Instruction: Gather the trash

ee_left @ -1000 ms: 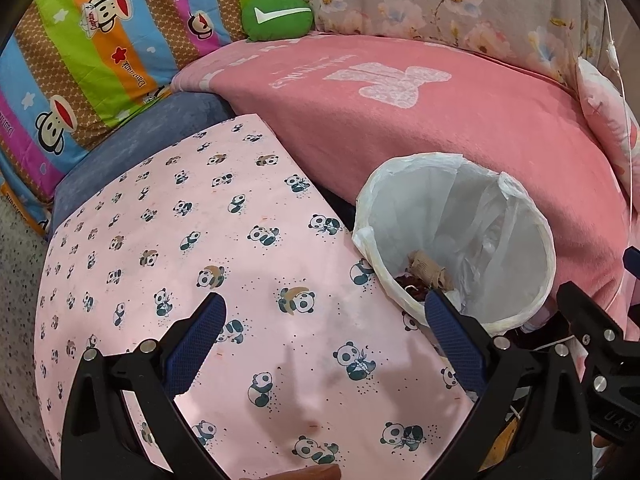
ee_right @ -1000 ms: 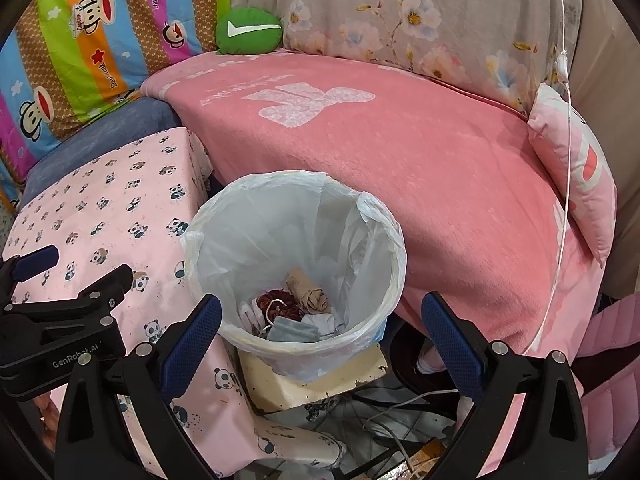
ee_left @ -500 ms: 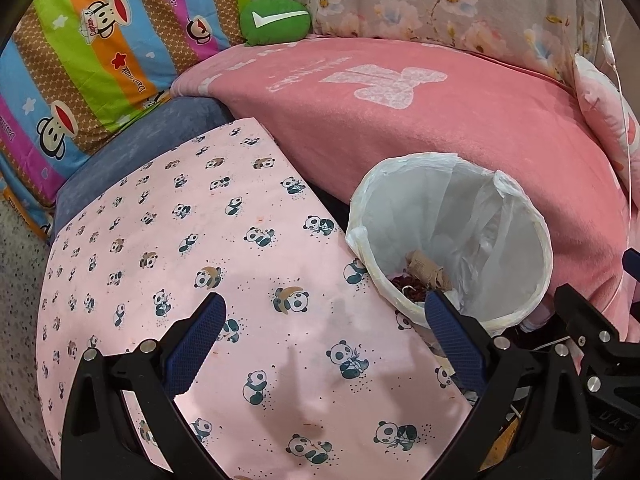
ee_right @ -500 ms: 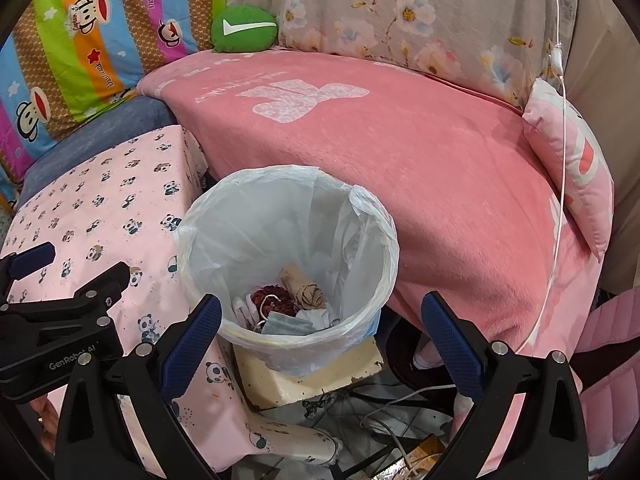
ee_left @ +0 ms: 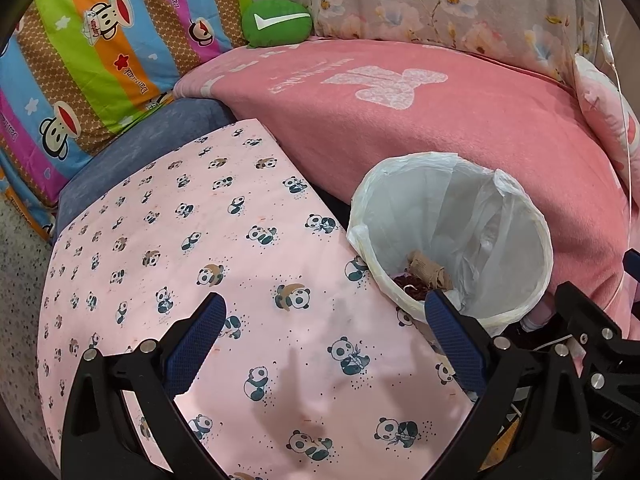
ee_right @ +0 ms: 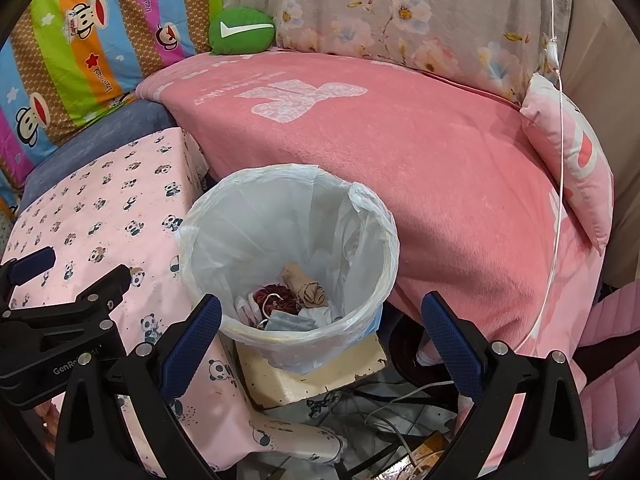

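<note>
A white bin with a plastic liner (ee_right: pixel 372 216) (ee_left: pixel 516 196) stands between the panda-cloth table and the pink bed. Inside it lie a brown crumpled paper (ee_right: pixel 304 284) (ee_left: pixel 428 270), a dark red scrunchie (ee_right: pixel 276 298), a blue face mask (ee_right: pixel 290 324) and white tissue. My right gripper (ee_right: pixel 320 340) is open and empty, hovering just above the bin's near rim. My left gripper (ee_left: pixel 324 336) is open and empty above the table's pink panda cloth (ee_left: pixel 240 264), left of the bin.
A pink blanket covers the bed (ee_right: pixel 400 128) behind the bin. A green cushion (ee_left: pixel 276 22) and striped cartoon bedding (ee_left: pixel 100 40) lie at the back. A pink pillow (ee_right: pixel 568 152) and hanging white cord (ee_right: pixel 558 160) are right. Cables and a cream box (ee_right: pixel 312 372) lie under the bin.
Both grippers have drifted slightly; the bin sits a little lower and more central in the right wrist view. Both stay open and empty.
</note>
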Motion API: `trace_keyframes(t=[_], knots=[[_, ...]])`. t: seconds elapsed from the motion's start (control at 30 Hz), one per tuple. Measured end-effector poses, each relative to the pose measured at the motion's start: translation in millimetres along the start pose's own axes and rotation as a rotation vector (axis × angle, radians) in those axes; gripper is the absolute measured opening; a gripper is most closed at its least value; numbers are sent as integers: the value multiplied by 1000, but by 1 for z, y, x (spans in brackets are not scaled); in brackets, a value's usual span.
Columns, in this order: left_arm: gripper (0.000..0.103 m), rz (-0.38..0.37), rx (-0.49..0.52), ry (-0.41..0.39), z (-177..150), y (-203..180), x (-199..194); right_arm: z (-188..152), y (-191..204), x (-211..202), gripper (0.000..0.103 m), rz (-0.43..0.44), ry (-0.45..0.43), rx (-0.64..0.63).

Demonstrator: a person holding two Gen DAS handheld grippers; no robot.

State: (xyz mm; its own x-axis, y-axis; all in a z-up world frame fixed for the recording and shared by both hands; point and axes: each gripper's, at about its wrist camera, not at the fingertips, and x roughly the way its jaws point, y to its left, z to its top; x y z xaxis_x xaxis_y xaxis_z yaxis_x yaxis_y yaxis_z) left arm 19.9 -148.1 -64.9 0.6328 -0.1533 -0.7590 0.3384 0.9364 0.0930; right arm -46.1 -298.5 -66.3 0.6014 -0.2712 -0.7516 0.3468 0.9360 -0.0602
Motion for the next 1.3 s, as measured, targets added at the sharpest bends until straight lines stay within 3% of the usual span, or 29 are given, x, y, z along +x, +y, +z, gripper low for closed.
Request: trace_keyframes(t=[1.3], knots=[[95, 13, 9, -66, -16, 8, -33, -18, 8, -40, 99, 18, -70, 47]])
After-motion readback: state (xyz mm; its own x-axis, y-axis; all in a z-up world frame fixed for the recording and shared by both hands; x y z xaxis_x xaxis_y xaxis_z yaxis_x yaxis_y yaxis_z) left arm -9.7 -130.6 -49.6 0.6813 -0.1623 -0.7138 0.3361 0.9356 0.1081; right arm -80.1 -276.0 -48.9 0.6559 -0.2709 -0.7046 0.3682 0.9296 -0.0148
